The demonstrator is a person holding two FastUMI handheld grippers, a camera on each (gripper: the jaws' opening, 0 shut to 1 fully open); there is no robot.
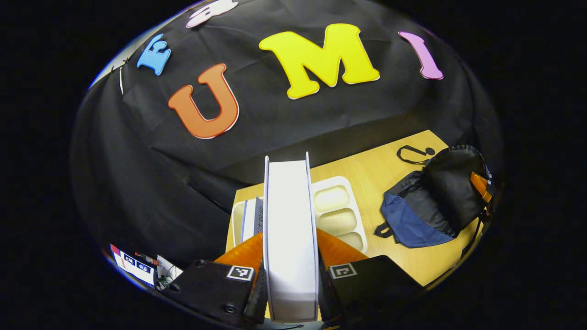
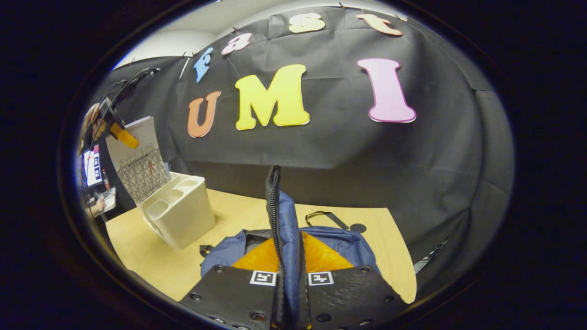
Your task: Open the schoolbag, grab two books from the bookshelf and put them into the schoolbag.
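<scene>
L tool is clenched on a thick white book, spine-edge up, long axis running away from the tool, lifted above the white plastic bookshelf tray. The black-and-blue fabric schoolbag lies right of that tray on the wooden worktop, well apart. R tool pinches the bag's blue zipper flap, holding it up. A 2nd book stands in the tray. Path looks unobstructed.

Black cloth wall, creased, across upper and middle frame in both views. Pale wood table below, lower centre; far edge against cloth. White wall strip above cloth, upper left of right gripper view. Lighting even, indoor.
</scene>
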